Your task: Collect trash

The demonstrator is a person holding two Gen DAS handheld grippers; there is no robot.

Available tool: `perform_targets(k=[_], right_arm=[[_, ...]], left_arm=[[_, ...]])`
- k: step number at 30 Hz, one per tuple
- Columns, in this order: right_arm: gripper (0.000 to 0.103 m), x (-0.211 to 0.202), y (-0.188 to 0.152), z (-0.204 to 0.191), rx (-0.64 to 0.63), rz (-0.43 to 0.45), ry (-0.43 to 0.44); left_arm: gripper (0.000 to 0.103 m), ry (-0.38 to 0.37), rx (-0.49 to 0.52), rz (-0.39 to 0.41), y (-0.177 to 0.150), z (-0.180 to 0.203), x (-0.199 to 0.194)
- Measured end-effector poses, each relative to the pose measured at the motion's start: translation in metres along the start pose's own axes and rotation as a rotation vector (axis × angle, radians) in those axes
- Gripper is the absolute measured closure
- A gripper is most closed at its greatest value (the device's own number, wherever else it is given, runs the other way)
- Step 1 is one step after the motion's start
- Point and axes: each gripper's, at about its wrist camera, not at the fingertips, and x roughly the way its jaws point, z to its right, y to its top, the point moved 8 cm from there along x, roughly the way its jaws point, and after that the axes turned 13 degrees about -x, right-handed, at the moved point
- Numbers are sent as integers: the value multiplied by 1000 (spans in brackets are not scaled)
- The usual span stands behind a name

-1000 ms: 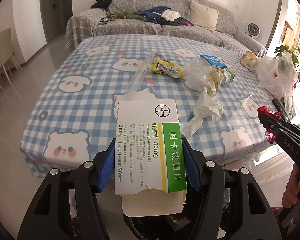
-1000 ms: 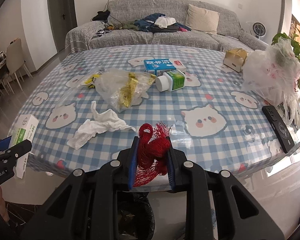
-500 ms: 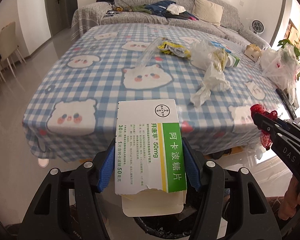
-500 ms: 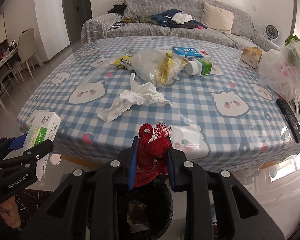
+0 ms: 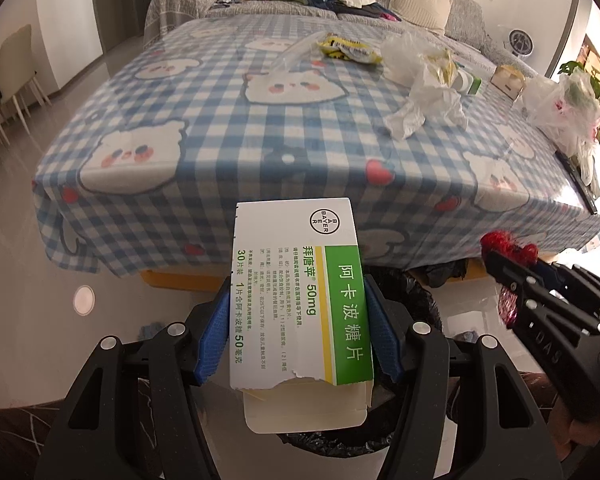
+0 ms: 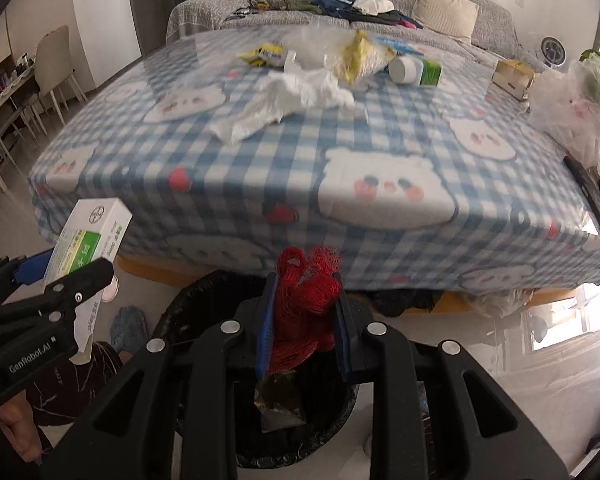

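Left jaws: the left gripper [image 5: 296, 336] pinches a white-and-green medicine box [image 5: 300, 300] between its blue pads, which press on the box's long sides; the torn flap end points toward the camera.
Right jaws: the right gripper [image 6: 302, 332] is clamped on a bunched red mesh net [image 6: 306, 304], the jaws nearly together with the net bulging above them.
Below the jaws: a bin lined with a black bag [image 6: 204, 300] stands on the floor under both grippers, with crumpled scraps visible inside; in the left wrist view its rim [image 5: 416, 296] shows behind the box.
Side by side: the box and the left gripper appear at the left edge of the right wrist view, the red net and the right gripper [image 5: 512, 276] at the right edge of the left wrist view, both just in front of the desk edge.
Hands: part of a hand [image 6: 18, 428] shows at the lower left under the left gripper.
Desk: a blue-and-white checked cloth with bear faces [image 5: 220, 112] covers it.
Trash on the desk: crumpled white tissue [image 6: 288, 100], a yellow snack wrapper [image 5: 348, 50], a clear plastic bag with yellow contents [image 6: 360, 56] and a green-and-white carton [image 6: 418, 70] lie toward the far side.
Right side of the desk: a filled white plastic bag [image 6: 572, 108], a small cardboard box [image 6: 514, 74] and a dark remote [image 6: 592, 200] at the edge.
Background: a grey sofa [image 5: 452, 12] strewn with clothes.
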Motion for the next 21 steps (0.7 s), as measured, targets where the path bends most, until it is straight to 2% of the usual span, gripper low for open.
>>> perform_targets(k=[12, 18, 21], right_arm=[[79, 20, -41, 8, 38, -92, -19], [79, 19, -41, 22, 15, -97, -91], [79, 17, -39, 27, 21, -91, -97]], left_arm=[[43, 33, 40, -75, -43, 6, 41], [43, 52, 55, -104, -63, 15, 65], [43, 53, 51, -129, -72, 17, 79]])
